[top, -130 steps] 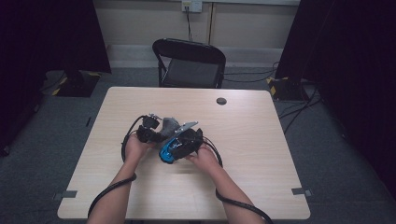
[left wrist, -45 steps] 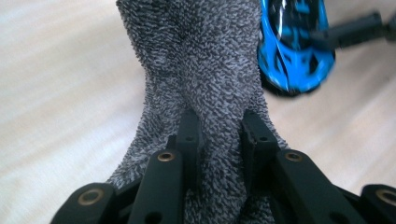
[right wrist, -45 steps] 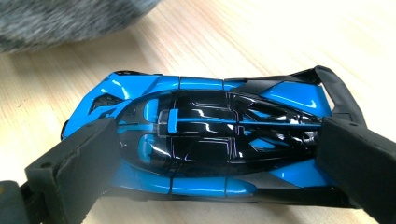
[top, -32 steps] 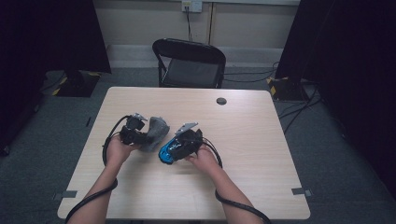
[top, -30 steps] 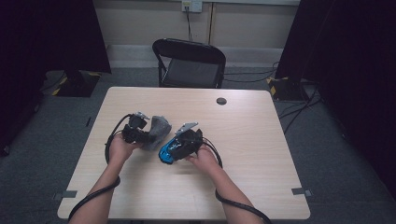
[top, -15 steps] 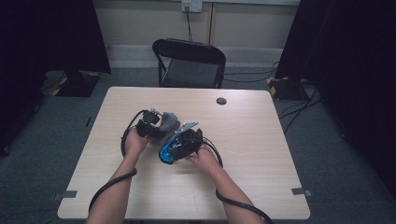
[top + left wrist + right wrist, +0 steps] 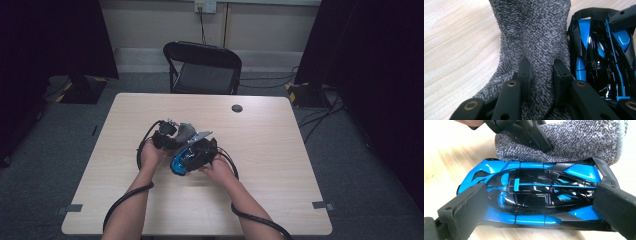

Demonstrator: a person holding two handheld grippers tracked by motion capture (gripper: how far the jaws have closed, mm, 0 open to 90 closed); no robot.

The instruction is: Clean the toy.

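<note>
High view looks down on a pale wood-grain counter [image 7: 280,150] with the person's two hands meeting near its middle, each hand carrying a black claw with a cable looping back toward the forearms. The left claw [image 7: 540,68] is pressed together on a grey cloth [image 7: 534,32], a nubbly terry weave with short looped fibres, bunched into a thick fold that rises between the jaws and spreads flat onto the counter to their left. Just beside the cloth, touching its edge, lies a toy car [image 7: 534,195] (glossy, low and wedge-shaped, black with bright blue panels and a dark rear wing). The right claw [image 7: 536,202] is spread wide along the car's length, one blocky matte jaw against its nose and the other against its tail, pinching it end to end while the car rests flat on the counter. In the right gripper view the cloth lies bundled along the car's far side, with the left claw's jaws biting into it from above. No containers stand on the counter; a small dark round disc [image 7: 237,108] lies near its far edge, well apart from the hands.
</note>
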